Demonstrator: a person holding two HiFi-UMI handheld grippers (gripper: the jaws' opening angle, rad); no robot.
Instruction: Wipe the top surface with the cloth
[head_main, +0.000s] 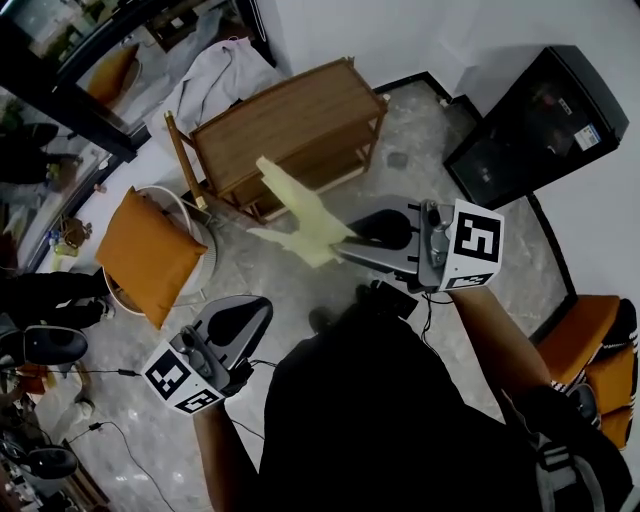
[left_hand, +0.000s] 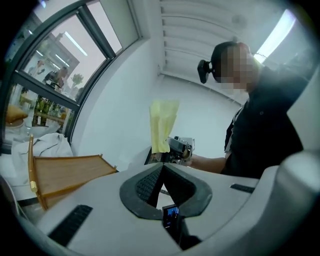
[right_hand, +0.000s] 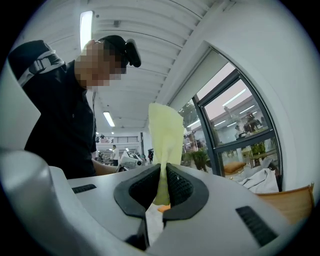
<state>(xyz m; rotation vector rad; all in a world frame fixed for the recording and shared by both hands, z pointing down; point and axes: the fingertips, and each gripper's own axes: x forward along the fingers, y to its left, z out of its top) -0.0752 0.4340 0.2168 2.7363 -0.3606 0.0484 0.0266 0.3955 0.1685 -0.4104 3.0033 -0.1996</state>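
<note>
A pale yellow cloth (head_main: 300, 215) hangs pinched in my right gripper (head_main: 347, 243), which is shut on its lower end; the cloth stands up between the jaws (right_hand: 165, 135). It is held in the air, in front of the wooden table (head_main: 290, 125), whose bare top is bordered by a low rail. My left gripper (head_main: 266, 303) is lower and nearer to me, shut with nothing in it. In the left gripper view the jaws meet (left_hand: 162, 168), and the cloth (left_hand: 161, 125) and the table top (left_hand: 65, 172) show beyond them.
A white chair with an orange cushion (head_main: 150, 255) stands left of the table. A white garment (head_main: 215, 75) lies behind it. A black cabinet (head_main: 540, 125) is at the right wall, an orange seat (head_main: 590, 350) at the lower right. Cables (head_main: 110, 430) cross the stone floor.
</note>
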